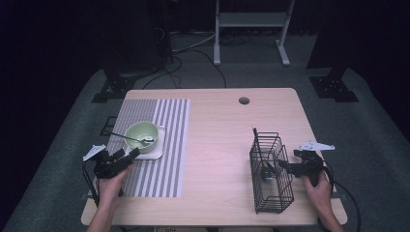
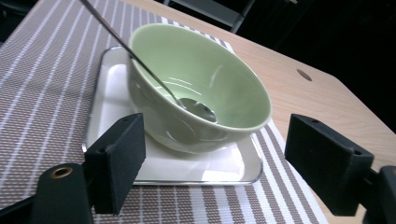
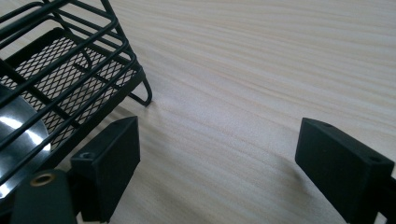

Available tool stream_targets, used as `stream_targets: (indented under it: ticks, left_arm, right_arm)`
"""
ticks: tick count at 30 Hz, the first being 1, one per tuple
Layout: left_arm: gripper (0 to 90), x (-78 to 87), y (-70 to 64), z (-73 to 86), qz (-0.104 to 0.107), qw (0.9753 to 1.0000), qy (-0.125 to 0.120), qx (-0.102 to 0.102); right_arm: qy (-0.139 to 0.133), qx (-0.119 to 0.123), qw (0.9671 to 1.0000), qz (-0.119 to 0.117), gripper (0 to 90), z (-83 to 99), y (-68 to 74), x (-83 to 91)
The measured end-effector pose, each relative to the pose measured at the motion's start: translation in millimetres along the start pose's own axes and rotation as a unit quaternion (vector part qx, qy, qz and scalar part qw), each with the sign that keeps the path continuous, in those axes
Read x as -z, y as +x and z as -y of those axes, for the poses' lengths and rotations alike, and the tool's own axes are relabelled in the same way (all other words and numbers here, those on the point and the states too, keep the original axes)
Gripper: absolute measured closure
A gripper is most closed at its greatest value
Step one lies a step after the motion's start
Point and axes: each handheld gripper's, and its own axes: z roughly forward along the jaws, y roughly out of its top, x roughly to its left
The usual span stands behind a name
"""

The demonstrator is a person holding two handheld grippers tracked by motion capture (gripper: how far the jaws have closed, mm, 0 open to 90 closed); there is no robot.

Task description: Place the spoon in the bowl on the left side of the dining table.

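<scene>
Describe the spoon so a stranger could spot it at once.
On the table's left side lies a striped mat; on it a white tray carries a green bowl. The spoon rests inside, its thin metal handle slanting out over the rim, the one shiny thing there.

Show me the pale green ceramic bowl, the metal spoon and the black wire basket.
Pale green ceramic bowl point(image 2: 233, 93), left gripper view, inner wall.
Metal spoon point(image 2: 198, 108), left gripper view, its scoop inside the bowl.
Black wire basket point(image 1: 270, 193), high view, near side wall.
</scene>
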Motion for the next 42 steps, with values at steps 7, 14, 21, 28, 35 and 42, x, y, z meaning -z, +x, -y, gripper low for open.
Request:
stream_targets:
  ticks: [7,14,21,28,35,42]
  left_arm:
    - [17.0,-1.5,-6.0,3.4,0.013,0.9998,0.012,0.0]
    - [16.9,-3.7,-17.1,7.4,0.03,0.9992,0.022,-0.011]
    - [16.9,-7.4,-24.9,13.2,0.038,0.9983,0.037,-0.022]
    - [16.5,-11.3,-34.4,19.5,0.045,0.9973,0.046,-0.035]
    - [11.4,-14.2,-41.1,25.1,0.054,0.9961,0.059,-0.037]
    - [10.6,-15.6,-50.1,30.5,0.062,0.9943,0.068,-0.053]
  right_arm:
    - [0.0,0.0,1.0,0.0,13.0,0.0,0.0,0.0]
    - [0.001,0.0,1.0,0.001,13.0,0.0,0.1,-0.1]
    - [-0.001,0.0,1.0,-0.001,13.0,0.1,-0.1,0.1]
    - [-0.002,0.0,1.0,-0.001,13.0,0.2,-0.1,0.4]
    - [-0.002,0.0,1.0,-0.001,13.0,0.2,-0.1,0.3]
    - [-0.002,0.002,1.0,-0.001,13.0,0.3,0.0,0.5]
